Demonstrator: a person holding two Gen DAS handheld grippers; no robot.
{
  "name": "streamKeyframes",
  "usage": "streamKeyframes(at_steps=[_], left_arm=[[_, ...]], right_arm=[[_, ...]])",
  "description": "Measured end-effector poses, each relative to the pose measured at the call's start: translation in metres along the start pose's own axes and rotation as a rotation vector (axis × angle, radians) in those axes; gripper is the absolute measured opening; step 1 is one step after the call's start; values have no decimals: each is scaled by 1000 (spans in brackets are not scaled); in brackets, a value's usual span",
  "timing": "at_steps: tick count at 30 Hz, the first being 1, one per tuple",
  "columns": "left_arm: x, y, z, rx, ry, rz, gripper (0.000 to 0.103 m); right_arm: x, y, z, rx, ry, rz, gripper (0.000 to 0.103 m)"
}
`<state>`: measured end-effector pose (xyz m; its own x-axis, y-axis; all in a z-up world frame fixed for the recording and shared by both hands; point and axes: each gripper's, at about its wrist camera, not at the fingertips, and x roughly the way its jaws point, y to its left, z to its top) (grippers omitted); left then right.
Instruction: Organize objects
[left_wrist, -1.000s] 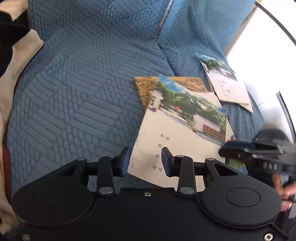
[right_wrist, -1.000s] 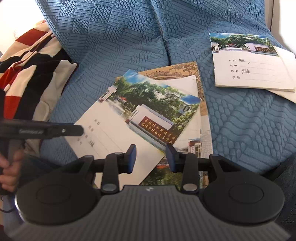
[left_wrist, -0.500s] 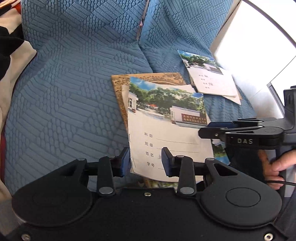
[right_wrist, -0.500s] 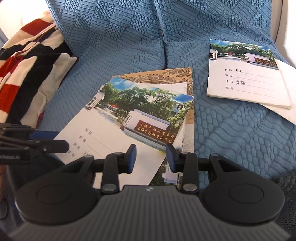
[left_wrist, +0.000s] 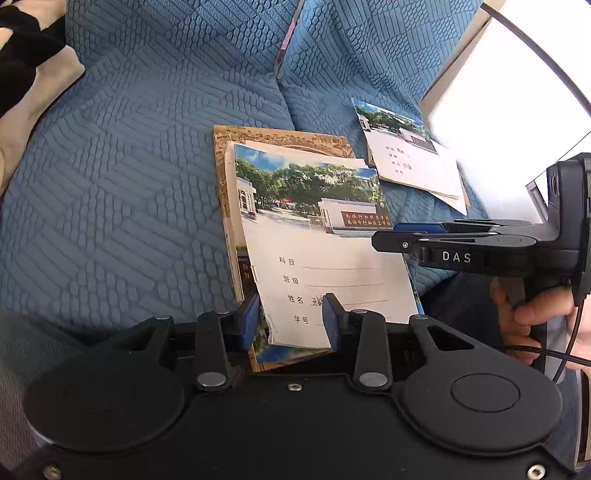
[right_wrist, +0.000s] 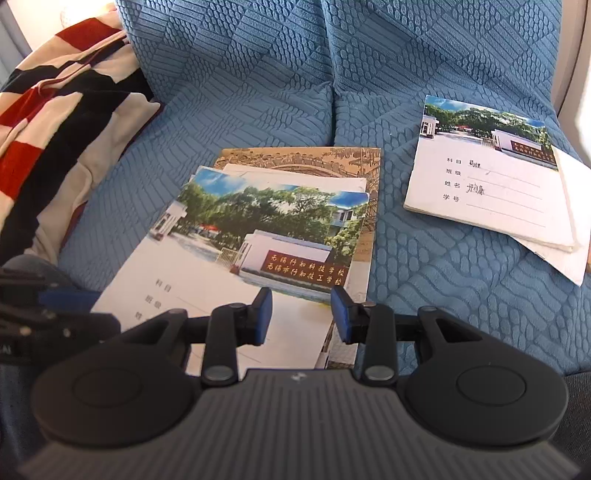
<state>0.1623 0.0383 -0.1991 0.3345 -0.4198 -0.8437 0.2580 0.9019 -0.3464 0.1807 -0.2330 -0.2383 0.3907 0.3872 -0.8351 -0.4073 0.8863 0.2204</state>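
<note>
Looks about halfway: a pile of notebooks (right_wrist: 258, 236) sits roughly squared up mid-sofa (right_wrist: 258, 92), but a second, smaller pile (right_wrist: 487, 173) lies well apart to its right, not yet merged. Both the left tongs (left_wrist: 290, 319) and right tongs (right_wrist: 301, 315) hover apart, gripping nothing; a striped blanket (right_wrist: 55, 122) crowds the left, not really blocking.

Blue quilted sofa cover (right_wrist: 240, 92), red-black-cream striped cloth (right_wrist: 55, 110), tan-patterned book (right_wrist: 314, 158) under photo-covered white notebooks (right_wrist: 258, 236)

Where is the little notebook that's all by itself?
The small white notebook with the school photo lies on the blue quilted sofa cover, right of the notebook stack in the right wrist view, atop loose white paper.
</note>
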Motion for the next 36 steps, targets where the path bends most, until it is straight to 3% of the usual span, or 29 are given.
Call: streamKeyframes(at_steps=[5,11,14,25,36], left_arm=[[3,1,-6,-38,4,-31,34],[3,2,-9,-48,-13,-7,35],[-5,2,-9,-46,-49,13,41],[-47,-2,7,-93,-197,93,42],[-93,-24,13,-132,-373,94,44]], right_arm=[[-3,1,1,-4,-1,-4,37],[-19,1,6,1,-37,-24,37],[-32,1,8,6,-68,-24,37],[-84,18,13,8,-206,-16,37],[-127,37,5,17,-315,-27,37]])
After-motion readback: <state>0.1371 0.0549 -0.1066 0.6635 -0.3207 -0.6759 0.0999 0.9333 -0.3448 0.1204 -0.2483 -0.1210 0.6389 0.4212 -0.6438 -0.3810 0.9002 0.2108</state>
